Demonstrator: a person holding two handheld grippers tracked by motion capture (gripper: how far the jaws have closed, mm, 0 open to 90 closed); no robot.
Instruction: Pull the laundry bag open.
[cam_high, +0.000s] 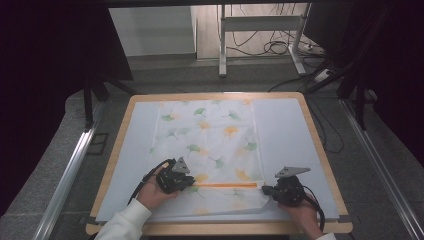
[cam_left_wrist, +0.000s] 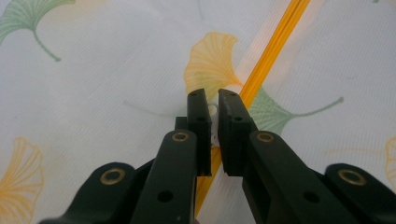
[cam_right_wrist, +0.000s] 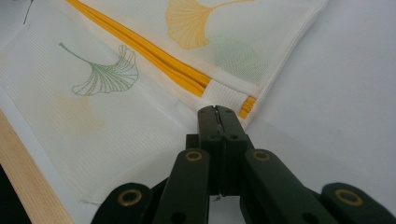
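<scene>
Zipper (cam_high: 225, 185) runs level between grippers; left gripper (cam_left_wrist: 212, 100) pinches its pull (cam_left_wrist: 213, 112) at one end, right gripper (cam_right_wrist: 216, 111) clamps bag (cam_high: 210, 135) corner at the other.

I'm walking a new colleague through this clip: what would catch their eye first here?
The white mesh bag printed with green and yellow ginkgo leaves, spread flat in the middle of the table. Then its bright orange zipper running across the near end, with the left gripper at one end, its jaws nearly closed around the small pull, and the right gripper pinching the bag's corner at the other.
</scene>
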